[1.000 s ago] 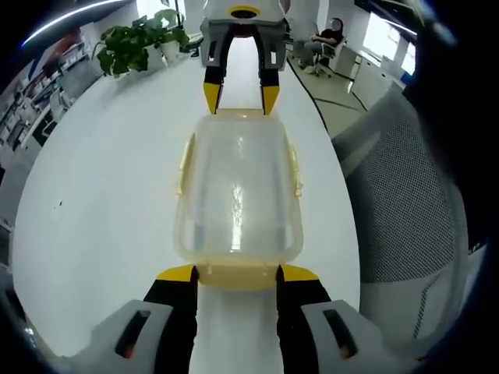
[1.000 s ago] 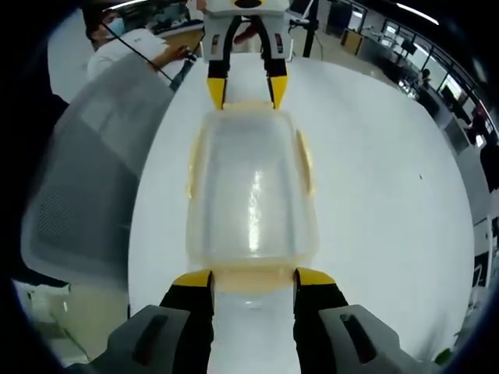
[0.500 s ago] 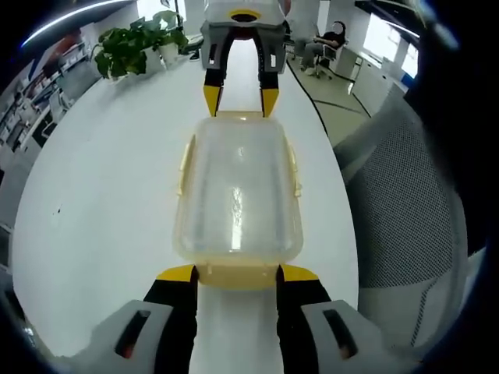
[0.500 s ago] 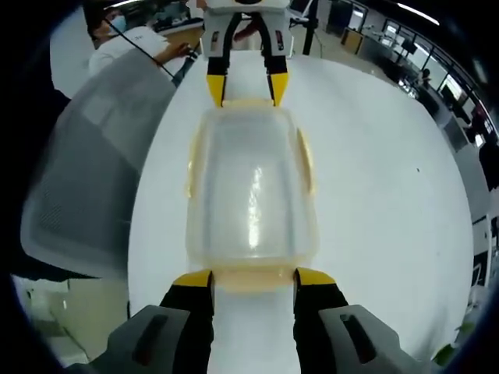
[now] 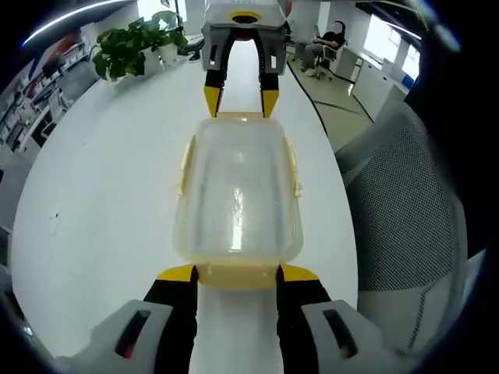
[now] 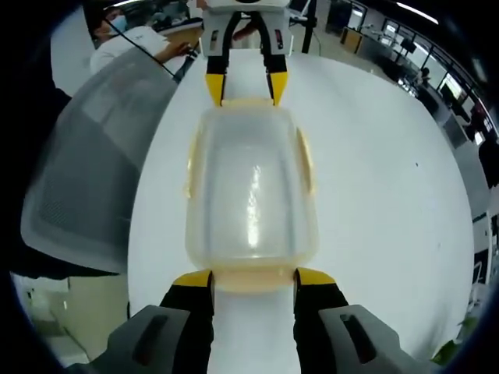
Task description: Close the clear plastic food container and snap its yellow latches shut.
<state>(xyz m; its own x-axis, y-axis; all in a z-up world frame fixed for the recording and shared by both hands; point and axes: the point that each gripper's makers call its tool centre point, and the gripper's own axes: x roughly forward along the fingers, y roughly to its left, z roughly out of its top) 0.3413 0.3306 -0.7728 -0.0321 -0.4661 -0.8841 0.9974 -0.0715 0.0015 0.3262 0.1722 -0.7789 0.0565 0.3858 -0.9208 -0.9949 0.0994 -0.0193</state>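
Left gripper view: the clear plastic container (image 5: 238, 195) sits lid-on on the white table (image 5: 101, 195), closer to the table edge that runs along the mesh-back chair (image 5: 405, 202). The left gripper (image 5: 237, 274) has its yellow-tipped jaws spread apart, one at each corner of the container's near short end, right up against the yellow latch (image 5: 238, 274) there. At the far short end the right gripper (image 5: 238, 100) faces back, jaws also apart and tips at the container's rim. Yellow side latches run along both long sides. A potted plant (image 5: 132, 45) stands at the table's far corner.

Right gripper view: same setup from the other end. The right gripper (image 6: 253, 278) is spread wide, jaws flanking the near end of the container (image 6: 249, 187), and the left gripper (image 6: 245, 87) sits open at the far end. The table (image 6: 390, 195) stretches off to one side, the chair (image 6: 86, 171) is on the other, with a person (image 6: 136, 43) behind it.
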